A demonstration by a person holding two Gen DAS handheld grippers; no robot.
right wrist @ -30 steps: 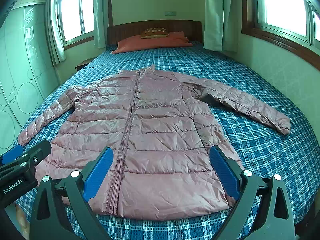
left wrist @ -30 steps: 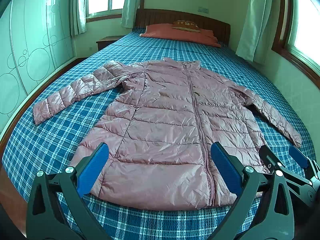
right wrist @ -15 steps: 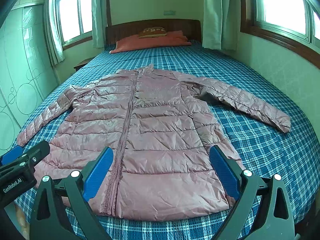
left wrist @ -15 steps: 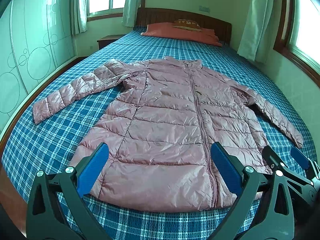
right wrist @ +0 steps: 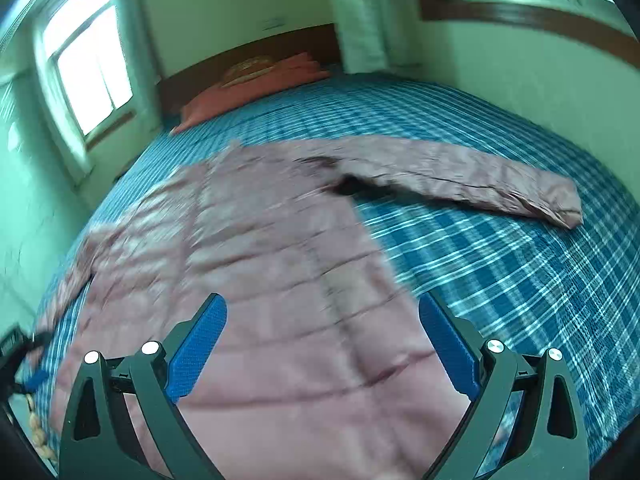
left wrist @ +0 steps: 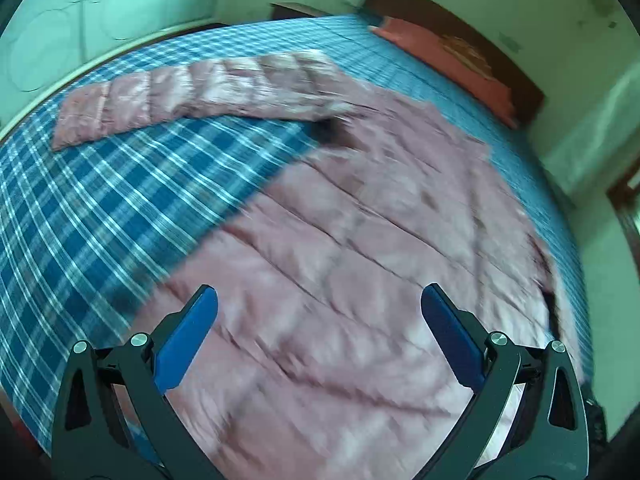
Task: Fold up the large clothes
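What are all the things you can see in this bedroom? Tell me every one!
Puffy pink quilted jacket: one, pink, spread flat on the bed, sleeves out to both sides.
Blue plaid bedspread: one, blue and white, covering the bed.
Orange pillow: one, orange, at the headboard.
Brown wooden headboard: one, brown, against the far wall.
Windows: two, bright, on the walls.
Left gripper: one, black with blue pads, open above the jacket.
Right gripper: one, same colours, open above the jacket.

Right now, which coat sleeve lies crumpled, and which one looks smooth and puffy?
The sleeve on the right side is crumpled, with wrinkles along it. The left sleeve lies smooth, in neat puffy sections.
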